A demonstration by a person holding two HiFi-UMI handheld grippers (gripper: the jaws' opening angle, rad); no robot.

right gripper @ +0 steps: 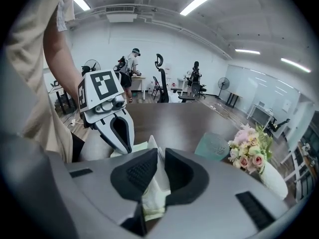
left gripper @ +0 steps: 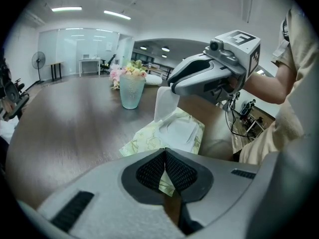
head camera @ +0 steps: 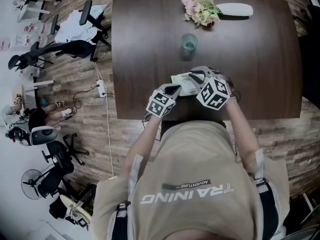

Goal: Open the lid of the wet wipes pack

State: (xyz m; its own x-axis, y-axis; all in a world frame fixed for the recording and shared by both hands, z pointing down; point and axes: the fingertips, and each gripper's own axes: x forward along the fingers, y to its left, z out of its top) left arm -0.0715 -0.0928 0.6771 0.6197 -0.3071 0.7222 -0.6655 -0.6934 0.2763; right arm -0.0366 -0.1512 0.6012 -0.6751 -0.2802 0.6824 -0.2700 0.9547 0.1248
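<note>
On the left, the left gripper (left gripper: 165, 158) has its two fingers pressed together on the near corner of the wet wipes pack (left gripper: 144, 136), pinching the soft green-patterned wrapper. The pack lies flat on the dark table (head camera: 260, 59), close to the edge nearest the person and between the two grippers. From its top a white lid (left gripper: 167, 102) stands up on end, already off the face of the pack. To the right, the right gripper (right gripper: 158, 158) has that lid between its fingers, closed on its upper part. Further back on the table stand a pale green cup (head camera: 189, 42) and a bunch of flowers (head camera: 200, 6), both well apart from the pack. I'd judge the pack to be light and squashy, so it would slide or rise off the table if nothing held it down; the corner pinch looks like the right anchor. The lid seems thin and bendy, best held near its free edge and peeled back gently, since a hard pull could crumple it or drag the whole pack up.
</note>
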